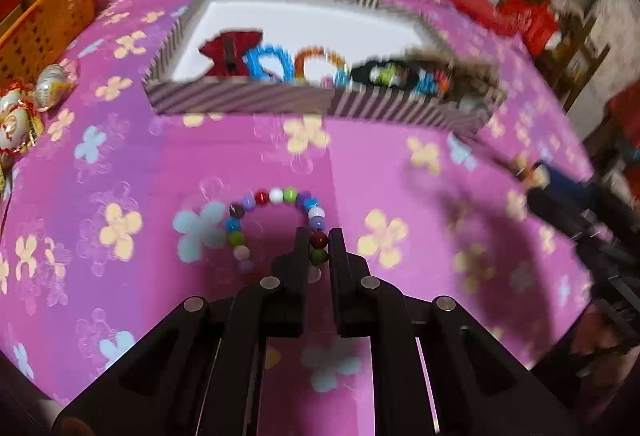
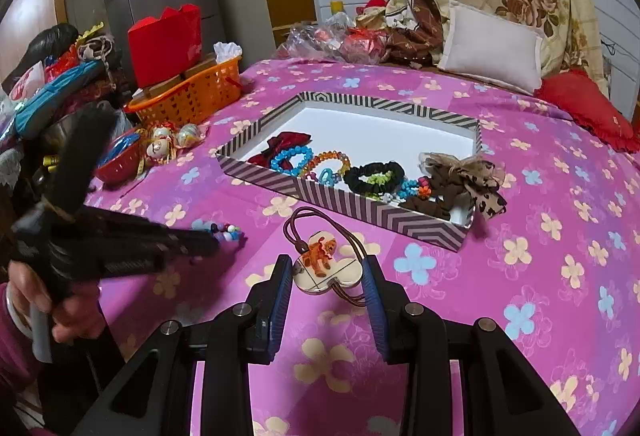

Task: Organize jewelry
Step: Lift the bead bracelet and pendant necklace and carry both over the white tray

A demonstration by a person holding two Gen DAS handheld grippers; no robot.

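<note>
A bracelet of coloured beads lies in a ring on the pink flowered cloth. My left gripper is shut on its right side, with a dark red bead pinched between the black fingertips. From the right wrist view the same gripper shows at the left, a hand holding it, beads at its tip. My right gripper is shut on a clover-shaped charm with an orange figure and a brown elastic cord. Behind both stands the striped box holding hair ties, bead bracelets and bows.
An orange basket, a red bowl and wrapped sweets crowd the left edge. A white pillow and a red cushion lie behind the box. A brown bow hangs over the box's right corner.
</note>
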